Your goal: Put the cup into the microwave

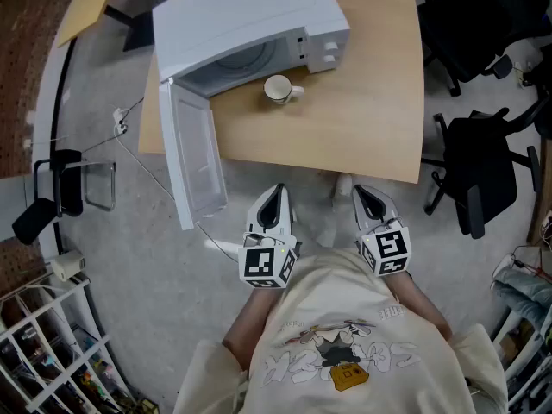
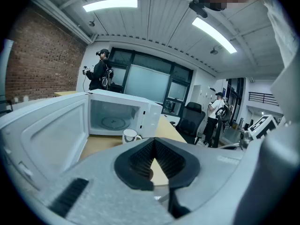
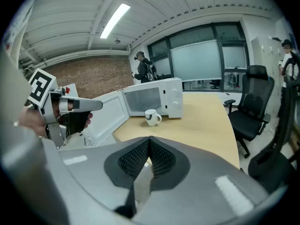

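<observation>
Pale wood forms the bench (image 1: 362,119). The white cup (image 1: 278,89) stands upright on it just in front of the microwave (image 1: 250,15), by the oven's right front corner, with its handle turned to the right. It is outside the cavity. The microwave sits at the far left of the bench. Its door (image 1: 197,158) is swung wide open, reaching nearward along and past the bench's left edge, over the grey floor (image 1: 129,257), so the cavity mouth stands unblocked. Bare bench top spreads to the right of the cup and nearward from it, down to the near edge. Black office chairs (image 1: 479,171) stand off the bench's right edge.

The left tongs (image 1: 277,190) and the right tongs (image 1: 360,191) are held side by side close to the person's chest, just short of the bench's near edge and well apart from the cup. Both aim toward the far side and tip a little downward. The left tongs lie near the free end of the open door. In each gripper view the pads are clenched together with nothing between them.
</observation>
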Demonstrator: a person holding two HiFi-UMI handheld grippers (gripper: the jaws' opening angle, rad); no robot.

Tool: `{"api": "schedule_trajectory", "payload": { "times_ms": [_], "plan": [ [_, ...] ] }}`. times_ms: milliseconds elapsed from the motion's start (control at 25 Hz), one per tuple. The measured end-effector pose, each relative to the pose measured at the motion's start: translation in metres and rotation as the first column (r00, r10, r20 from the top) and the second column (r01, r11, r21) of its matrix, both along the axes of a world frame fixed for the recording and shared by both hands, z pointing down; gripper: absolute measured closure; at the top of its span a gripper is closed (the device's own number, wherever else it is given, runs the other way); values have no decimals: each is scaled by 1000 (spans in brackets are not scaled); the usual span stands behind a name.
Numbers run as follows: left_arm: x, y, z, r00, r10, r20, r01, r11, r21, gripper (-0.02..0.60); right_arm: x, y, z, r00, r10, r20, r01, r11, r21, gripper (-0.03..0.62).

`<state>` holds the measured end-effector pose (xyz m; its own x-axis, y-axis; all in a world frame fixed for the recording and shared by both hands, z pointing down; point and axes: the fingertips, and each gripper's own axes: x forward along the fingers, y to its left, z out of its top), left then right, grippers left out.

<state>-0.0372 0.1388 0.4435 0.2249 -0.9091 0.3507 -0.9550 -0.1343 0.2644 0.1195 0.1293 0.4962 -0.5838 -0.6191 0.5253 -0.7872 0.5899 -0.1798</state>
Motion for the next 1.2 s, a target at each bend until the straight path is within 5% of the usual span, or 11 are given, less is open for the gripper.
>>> {"api": "schedule_trajectory", "payload": {
  "times_ms": [320,600,920,1200],
  "plan": [
    [-29,75,1,997,73,-17,-73,997,-34,577,-45,78,-14,997,70,-14,-69,997,37,589],
    [-38,91,-3,994,108,-11,-108,994,-7,577,-61,82,-21,993,112,48,-114,993,44,588],
    [-51,84,-6,990,134,-41,-133,991,14,577,-82,81,-18,992,114,49,-116,993,34,588],
    [-48,29,7,988,135,-70,-136,991,-16,577,-88,47,-21,998,55,35,-56,997,46,588]
  ]
}}
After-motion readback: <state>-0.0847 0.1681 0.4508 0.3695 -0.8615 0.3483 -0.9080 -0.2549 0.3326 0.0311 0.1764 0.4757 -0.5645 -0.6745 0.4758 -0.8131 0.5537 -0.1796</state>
